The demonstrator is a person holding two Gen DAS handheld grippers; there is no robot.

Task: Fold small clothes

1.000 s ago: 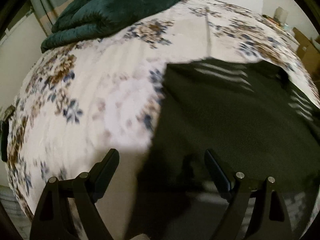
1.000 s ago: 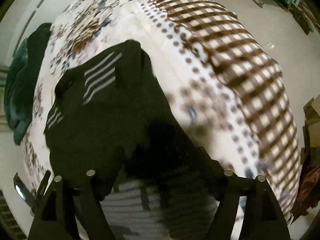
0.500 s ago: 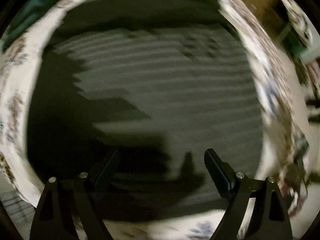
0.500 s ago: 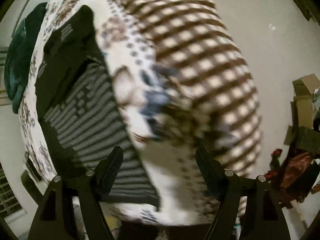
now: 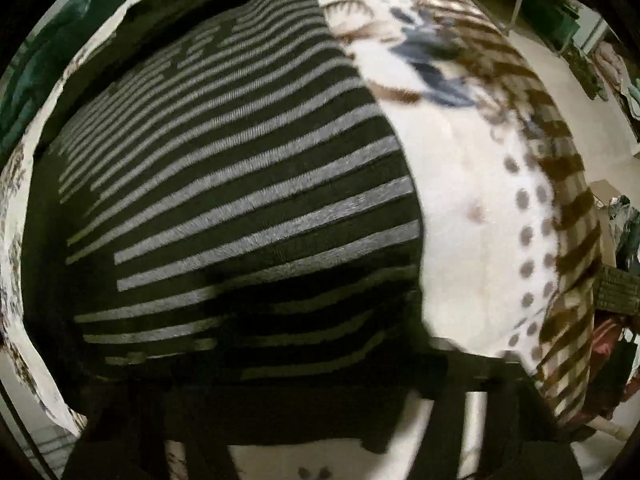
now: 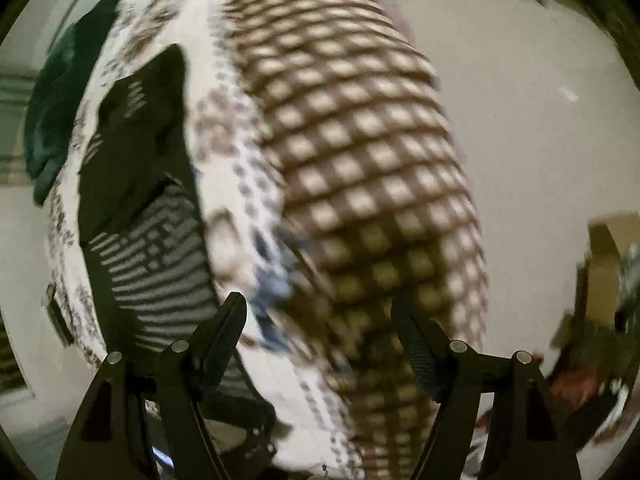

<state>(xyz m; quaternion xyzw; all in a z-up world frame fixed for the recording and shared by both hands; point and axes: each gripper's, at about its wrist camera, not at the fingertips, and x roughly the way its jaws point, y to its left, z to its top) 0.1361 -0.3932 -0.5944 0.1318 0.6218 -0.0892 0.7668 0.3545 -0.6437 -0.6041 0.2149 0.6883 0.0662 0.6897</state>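
The striped shirt (image 5: 240, 200) lies flat on the bed (image 5: 472, 208), its long way running along the bed. The right tongs (image 6: 320, 344) are wide open, holding nothing. The left tongs are too dark to tell.

Your bed (image 6: 248, 184), spread with a floral and brown-checked cover (image 6: 360, 168), carries the black striped garment (image 5: 240, 184) lying flat on it, with a dark green blanket (image 6: 60, 112) heaped at the far end.

A bed (image 6: 360, 160) with floral-and-checked bedspread stands on a pale floor (image 6: 520, 100); cardboard box (image 6: 608, 256) beside.
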